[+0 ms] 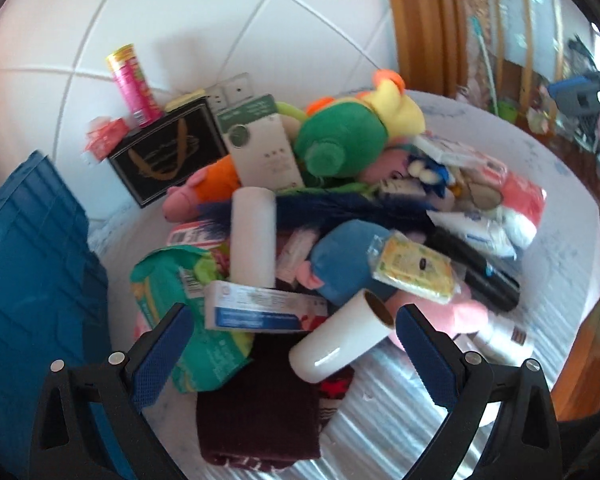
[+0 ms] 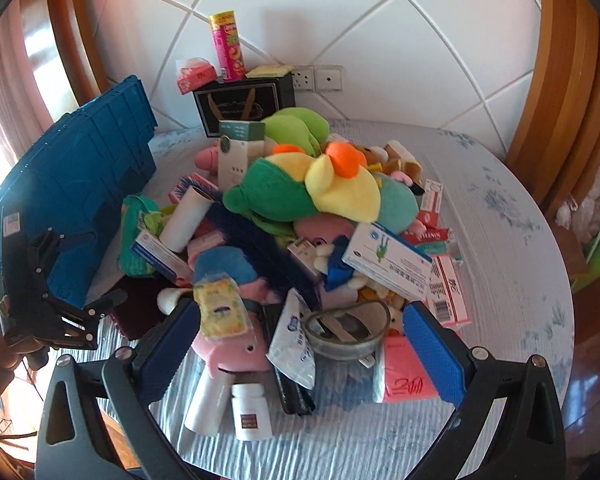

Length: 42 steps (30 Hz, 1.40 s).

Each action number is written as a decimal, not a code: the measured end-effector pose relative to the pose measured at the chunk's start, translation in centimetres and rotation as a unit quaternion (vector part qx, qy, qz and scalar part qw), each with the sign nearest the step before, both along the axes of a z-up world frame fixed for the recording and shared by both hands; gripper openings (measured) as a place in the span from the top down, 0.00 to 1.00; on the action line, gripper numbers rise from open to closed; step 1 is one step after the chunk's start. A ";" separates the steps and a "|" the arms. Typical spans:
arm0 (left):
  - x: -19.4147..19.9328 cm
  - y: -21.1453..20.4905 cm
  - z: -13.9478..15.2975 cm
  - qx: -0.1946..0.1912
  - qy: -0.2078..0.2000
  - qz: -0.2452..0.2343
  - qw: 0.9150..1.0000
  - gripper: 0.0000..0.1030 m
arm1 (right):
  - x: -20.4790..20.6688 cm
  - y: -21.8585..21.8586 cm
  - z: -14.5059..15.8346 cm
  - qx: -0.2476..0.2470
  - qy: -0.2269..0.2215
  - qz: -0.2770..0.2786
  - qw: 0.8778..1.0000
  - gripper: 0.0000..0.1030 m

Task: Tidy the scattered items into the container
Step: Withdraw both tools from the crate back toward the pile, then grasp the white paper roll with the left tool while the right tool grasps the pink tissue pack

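**Both grippers empty above the heap**

The left gripper [image 1: 294, 344] is spread wide around a white roll [image 1: 342, 338]; the right gripper [image 2: 300, 336] gapes over a metal strainer [image 2: 346, 330]. The pile crowds the table [image 2: 500, 216], with the blue crate [image 2: 84, 184] at its left. Closing carelessly could roll the tube away or topple stacked boxes.

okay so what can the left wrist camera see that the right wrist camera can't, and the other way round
Only the left wrist view shows the black tube lying at the pile's right edge and a blue device in the background. Only the right wrist view shows the metal strainer, the white pill bottle and the left gripper from outside, open. Both show the blue crate, the green and yellow plush, the pink snack can and the black box.
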<state>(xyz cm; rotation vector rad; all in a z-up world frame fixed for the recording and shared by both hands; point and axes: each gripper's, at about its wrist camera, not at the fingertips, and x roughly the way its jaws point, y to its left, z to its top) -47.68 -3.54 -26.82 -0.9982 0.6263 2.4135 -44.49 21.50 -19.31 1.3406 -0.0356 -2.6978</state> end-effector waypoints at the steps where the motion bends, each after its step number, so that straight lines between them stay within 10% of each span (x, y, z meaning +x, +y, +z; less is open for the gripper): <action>1: 0.2 0.7 -1.1 -0.011 0.002 -0.019 1.000 0.01 | 0.2 0.5 -0.5 0.000 -0.006 -0.005 1.000 0.00; 8: 0.3 3.7 -7.9 -0.092 -0.004 -0.094 0.991 0.02 | 2.1 4.2 -4.2 0.004 -0.051 -0.048 0.997 0.00; 15: -1.1 4.7 -11.2 -0.095 -0.014 -0.116 0.989 0.06 | 3.5 6.3 -7.3 0.006 -0.087 -0.076 0.993 0.00; 18: -1.7 4.6 -12.1 -0.108 -0.025 -0.116 0.987 0.43 | 3.5 6.7 -8.6 0.006 -0.096 -0.083 0.992 0.00; 42: -1.4 3.3 -3.4 -0.003 -0.022 -0.064 0.998 0.52 | 0.3 11.3 -16.3 -0.021 -0.169 -0.135 0.976 0.00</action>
